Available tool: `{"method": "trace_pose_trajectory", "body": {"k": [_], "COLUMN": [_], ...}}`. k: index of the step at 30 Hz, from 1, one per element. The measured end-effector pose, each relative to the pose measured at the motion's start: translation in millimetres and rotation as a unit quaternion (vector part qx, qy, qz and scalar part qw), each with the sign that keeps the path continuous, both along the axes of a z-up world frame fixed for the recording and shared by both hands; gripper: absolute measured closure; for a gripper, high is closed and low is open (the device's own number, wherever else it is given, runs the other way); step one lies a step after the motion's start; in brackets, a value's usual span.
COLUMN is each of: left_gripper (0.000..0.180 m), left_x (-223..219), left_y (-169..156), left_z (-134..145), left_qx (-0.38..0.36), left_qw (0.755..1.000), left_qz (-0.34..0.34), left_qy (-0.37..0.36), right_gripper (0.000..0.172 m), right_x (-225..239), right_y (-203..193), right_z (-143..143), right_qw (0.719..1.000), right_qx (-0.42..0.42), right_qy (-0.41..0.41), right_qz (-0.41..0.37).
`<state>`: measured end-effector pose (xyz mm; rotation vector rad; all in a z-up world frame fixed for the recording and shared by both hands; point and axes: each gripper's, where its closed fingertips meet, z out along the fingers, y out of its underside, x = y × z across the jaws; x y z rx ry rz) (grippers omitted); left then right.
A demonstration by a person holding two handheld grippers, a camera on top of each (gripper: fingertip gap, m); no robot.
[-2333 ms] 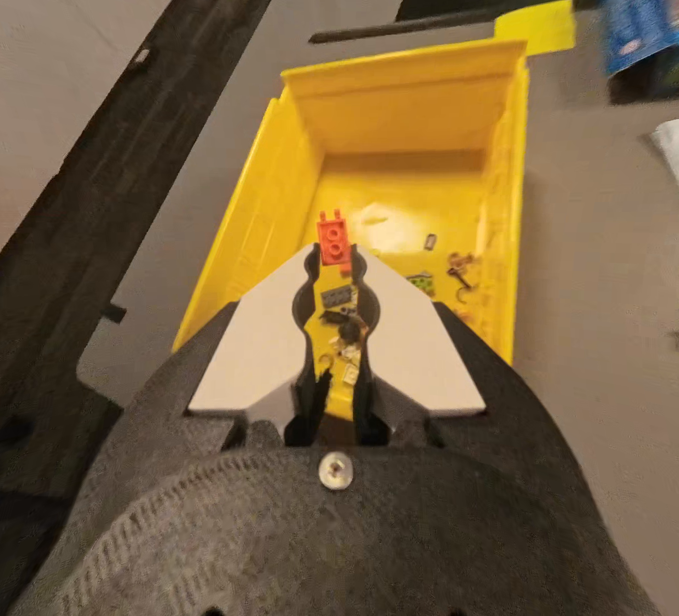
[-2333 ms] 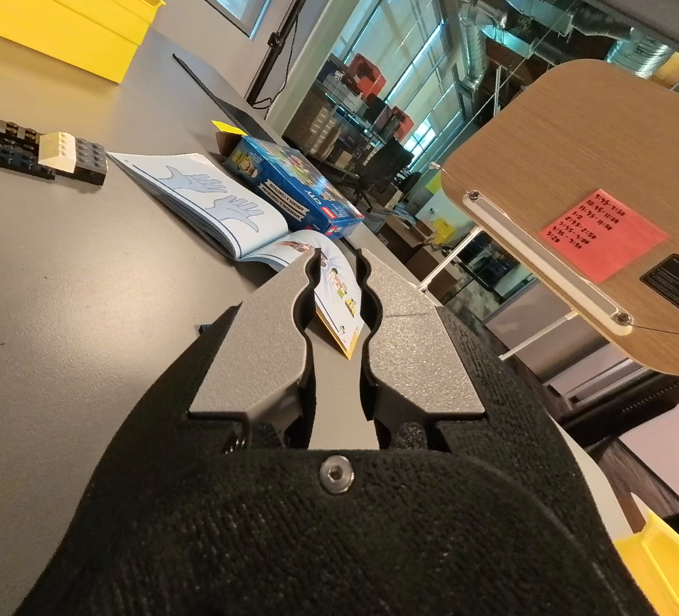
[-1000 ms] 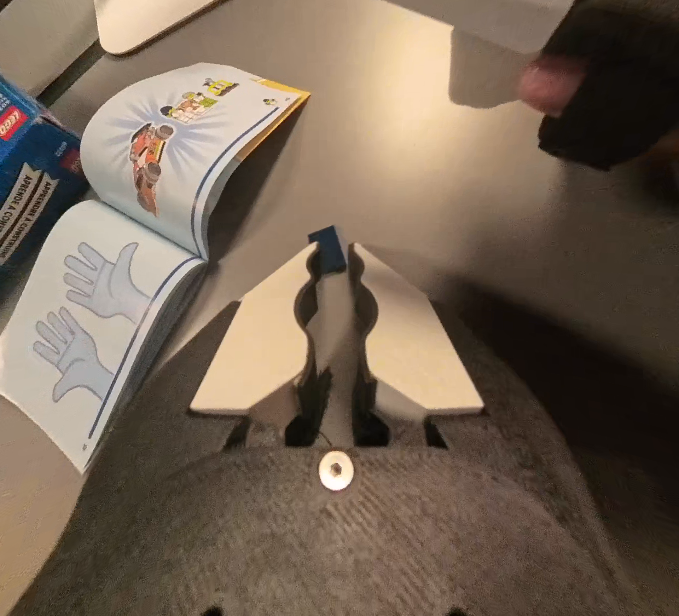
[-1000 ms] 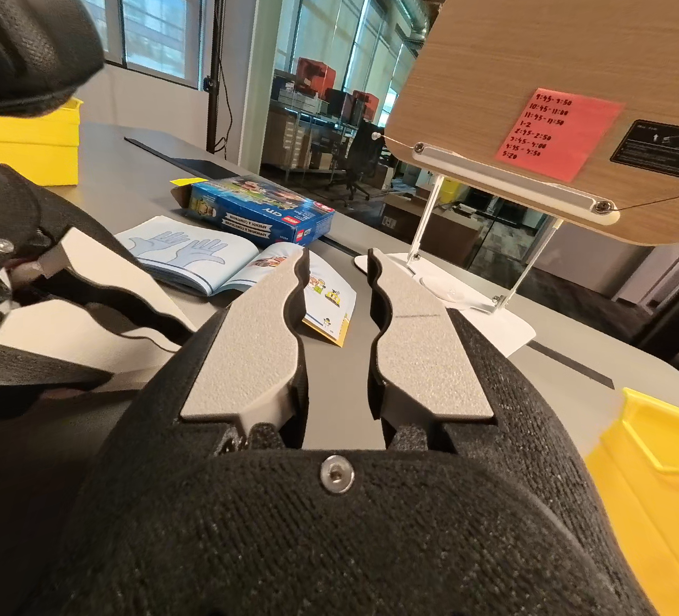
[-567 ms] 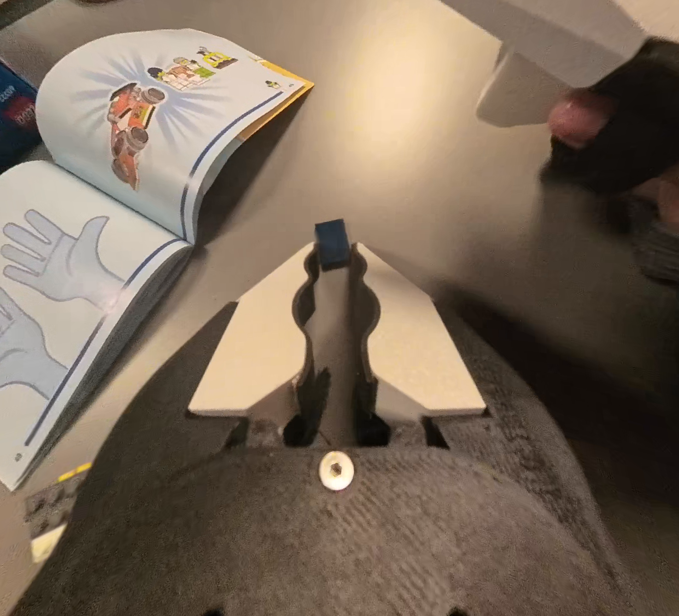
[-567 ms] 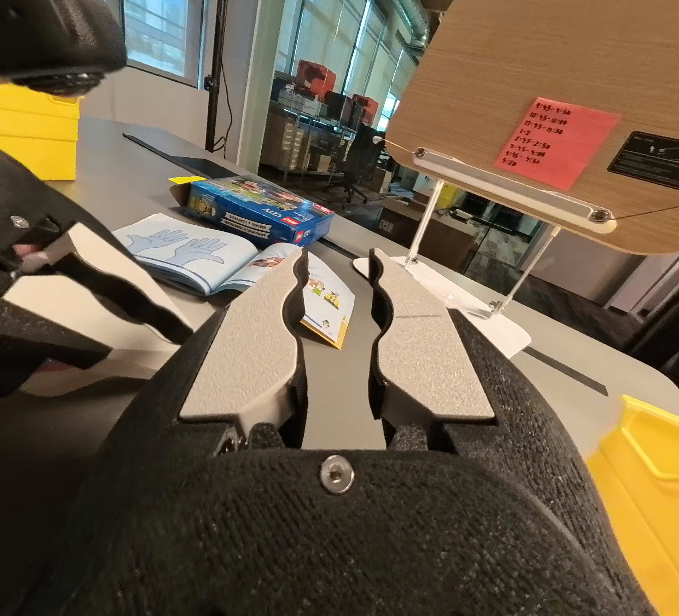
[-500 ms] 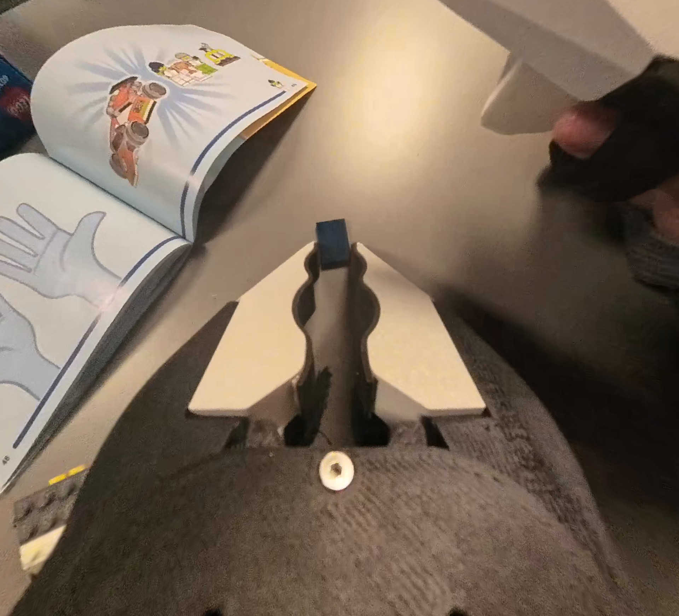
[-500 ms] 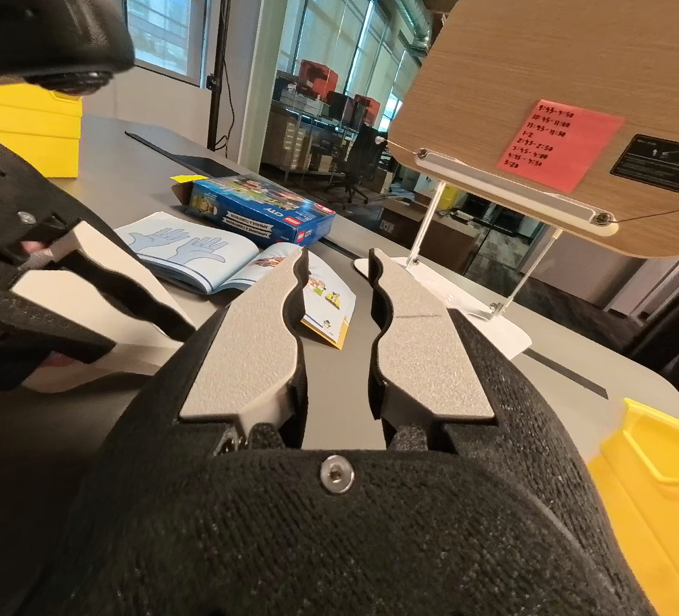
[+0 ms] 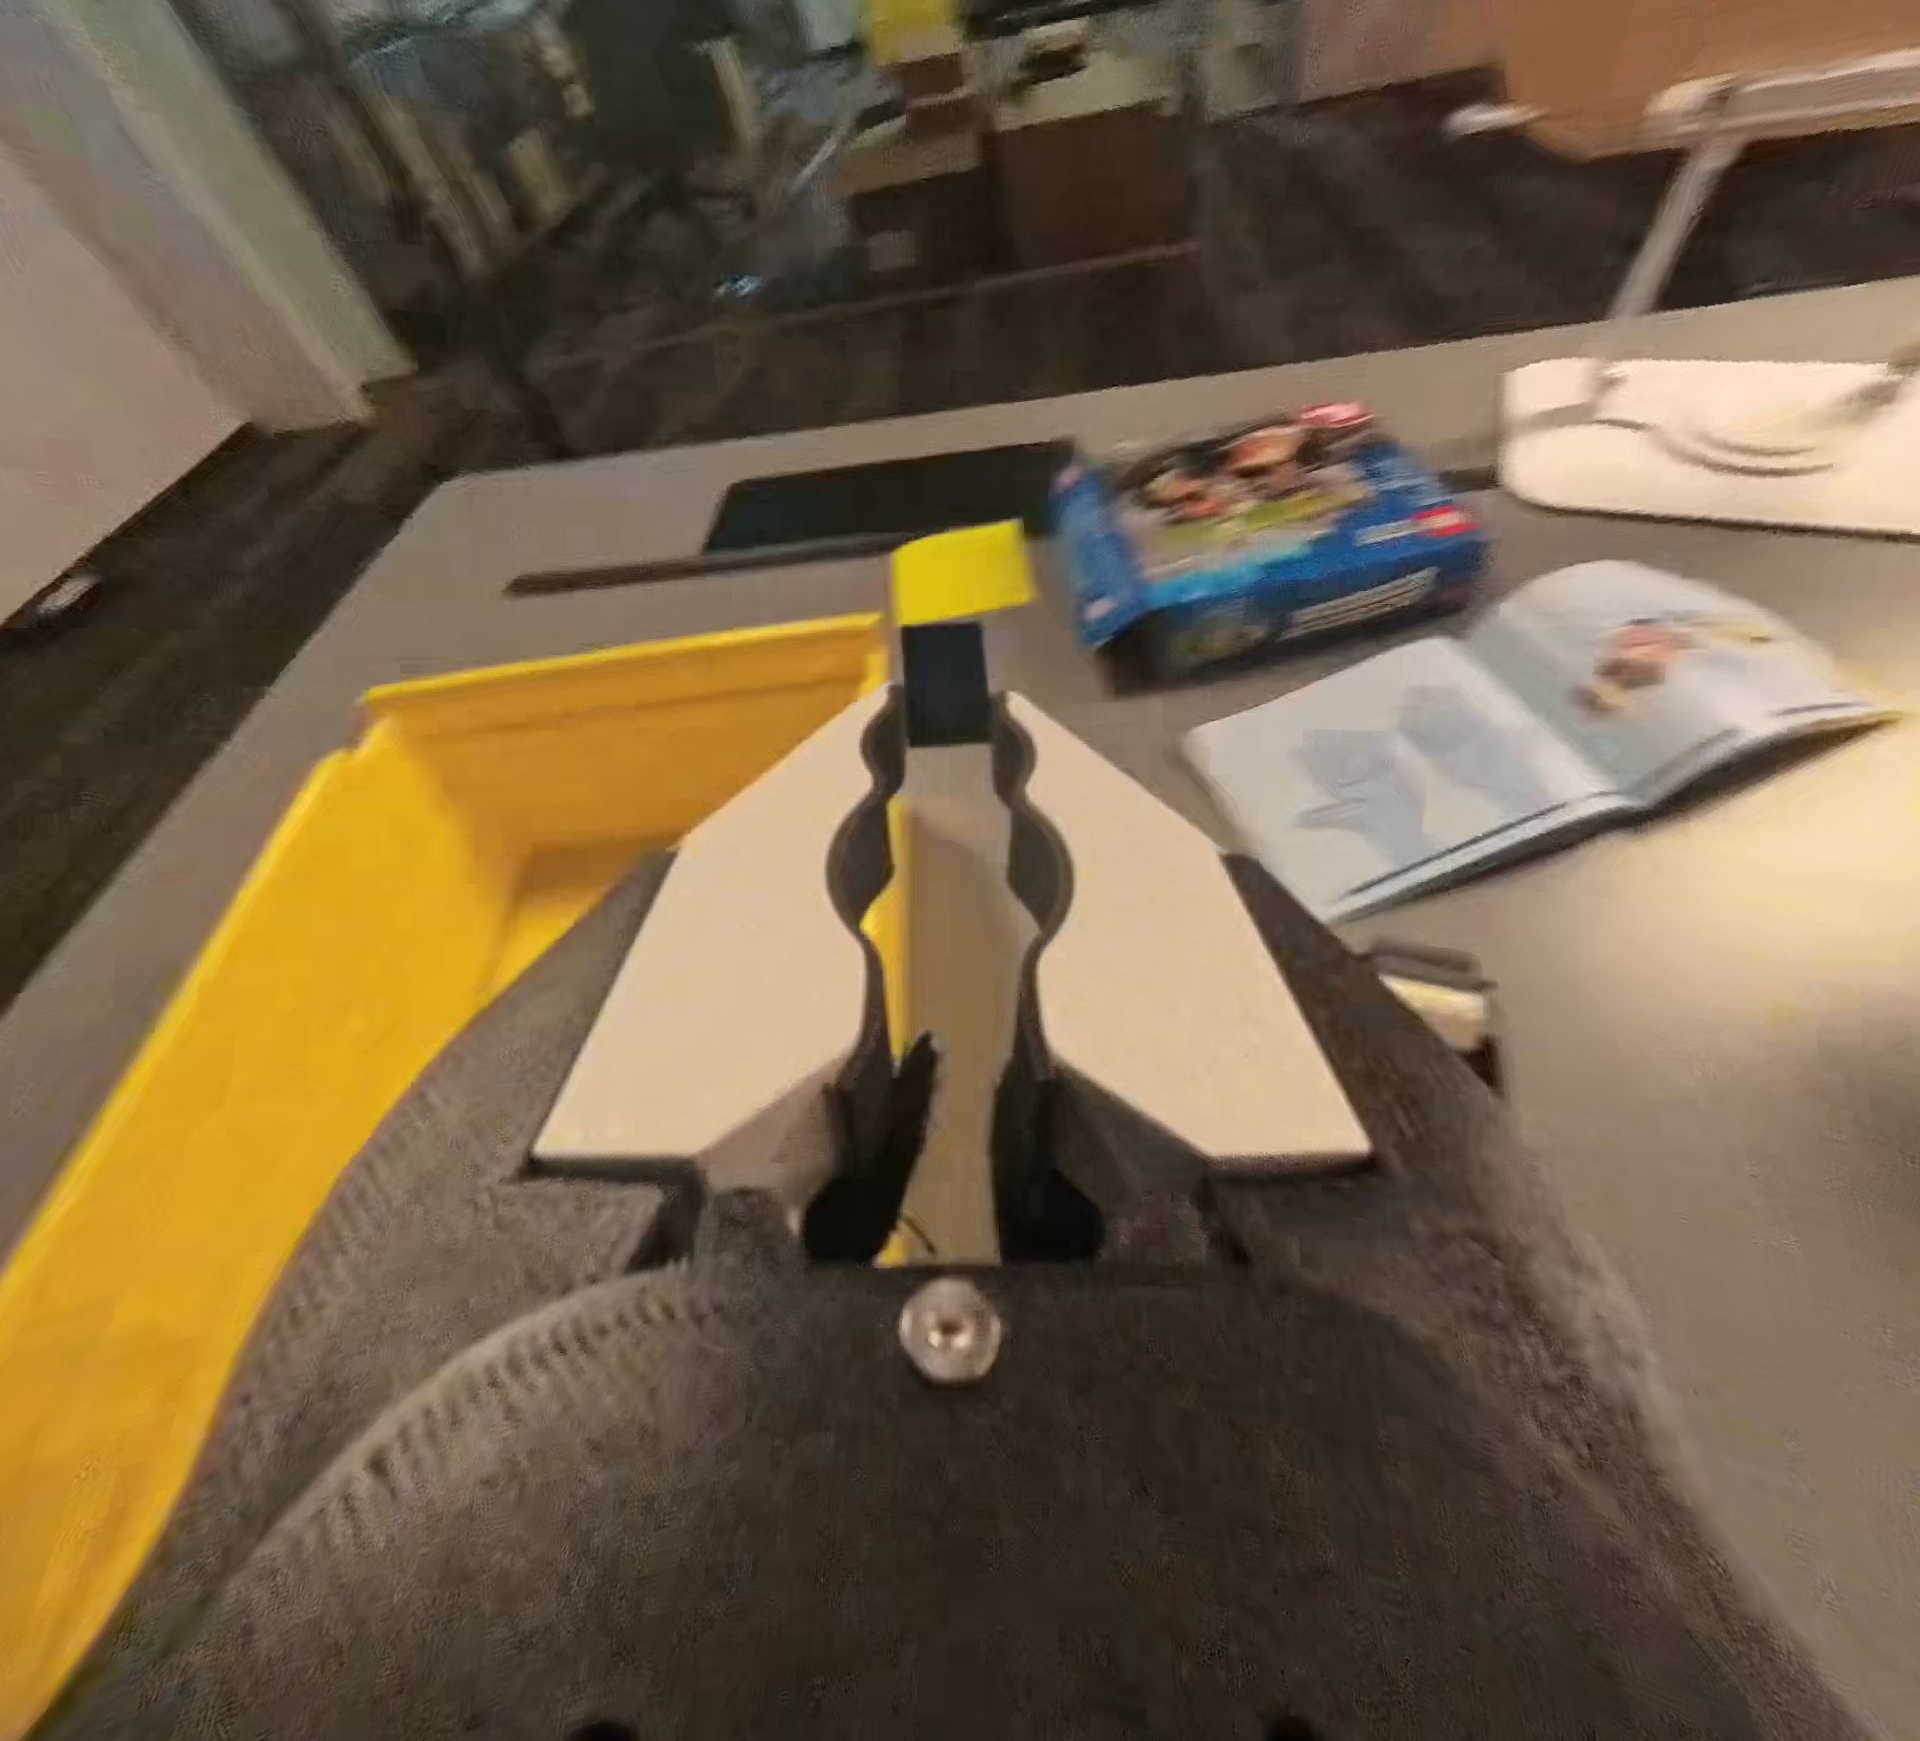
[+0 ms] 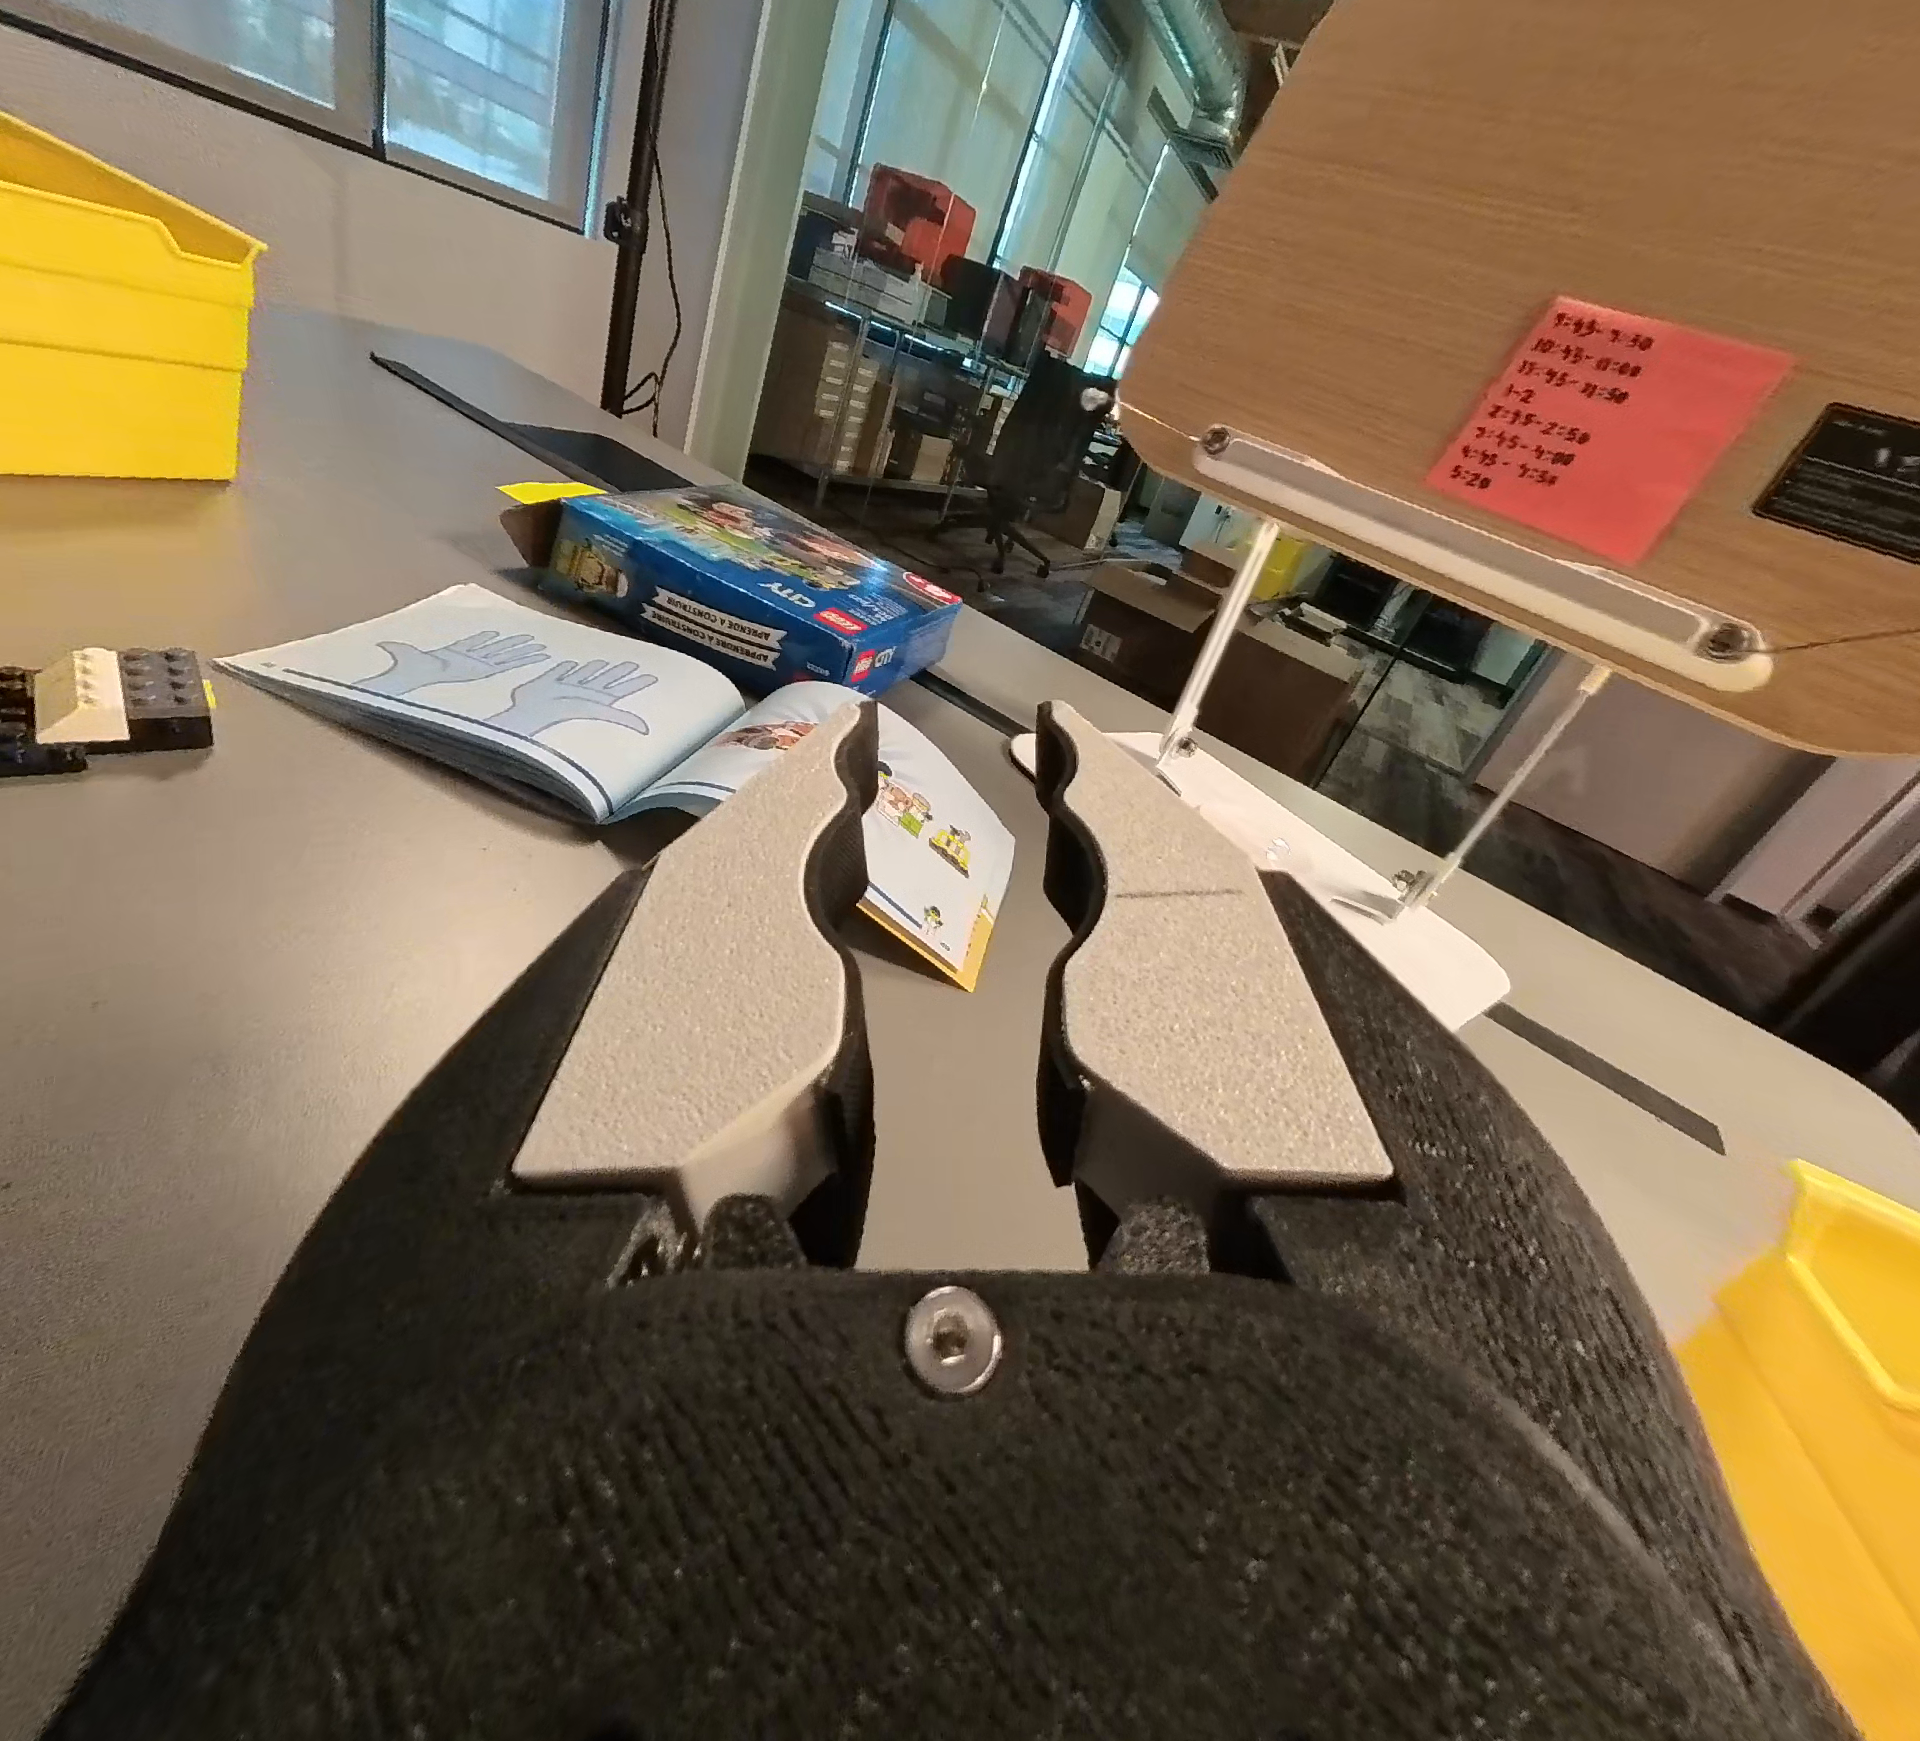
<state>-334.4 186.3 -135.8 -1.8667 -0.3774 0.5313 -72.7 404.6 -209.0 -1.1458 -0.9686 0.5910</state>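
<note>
My left gripper [image 9: 943,706] is shut on a small dark blue brick [image 9: 943,678] that sticks out past its fingertips. It hovers over the near right side of a yellow bin [image 9: 416,818]; the view is blurred. My right gripper [image 10: 956,741] is open and empty, low over the grey table [image 10: 260,912], and points at an open instruction booklet [image 10: 499,683]. The booklet also shows in the left wrist view [image 9: 1507,735]. A small black and white brick assembly [image 10: 104,704] lies at the left of the right wrist view.
A blue toy box [image 10: 748,590] lies behind the booklet, also in the left wrist view [image 9: 1268,548]. A wooden board on a white stand [image 10: 1507,237] rises at the right. One yellow bin [image 10: 114,341] stands far left, another [image 10: 1818,1379] near right. A yellow note [image 9: 961,569] lies on the table.
My left gripper swung away from the table spot beside the right gripper and now faces the yellow bin, still holding the blue brick. It has left the right wrist view. The right gripper barely moved.
</note>
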Motion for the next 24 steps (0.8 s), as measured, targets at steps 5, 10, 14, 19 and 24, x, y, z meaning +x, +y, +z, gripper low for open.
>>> {"method": "trace_pose_trajectory", "body": {"k": [5, 10, 14, 19, 24], "left_gripper": [0.166, 0.122, 0.116, 0.124, 0.133], "left_x": [-67.7, -85.4, -73.9, -41.8, 77.5], "left_y": [-96.7, -133.2, -129.5, -101.1, -21.0], "left_z": [-48.5, -86.4, -87.9, -4.1, 18.3], "left_qx": [-0.063, -0.131, -0.139, -0.034, 0.055], "left_qw": [0.983, 0.957, 0.955, 0.991, 0.986], "left_qz": [0.122, 0.193, 0.175, 0.127, -0.157], "left_qy": [-0.118, -0.171, -0.197, -0.03, 0.004], "right_gripper": [0.144, 0.144, 0.145, 0.145, 0.146], "right_x": [-6.0, -11.1, -12.7, -12.9, -14.3], "right_y": [-5.3, -11.9, -14.5, -14.5, -15.8], "right_z": [-3.1, -7.4, -8.6, -8.8, -10.2], "right_qw": [0.999, 0.998, 0.997, 0.997, 0.996], "right_qx": [0.024, 0.052, 0.064, 0.064, 0.07], "right_qy": [-0.021, -0.045, -0.052, -0.052, -0.059], "right_qz": [0.005, 0.009, 0.011, 0.011, 0.012]}}
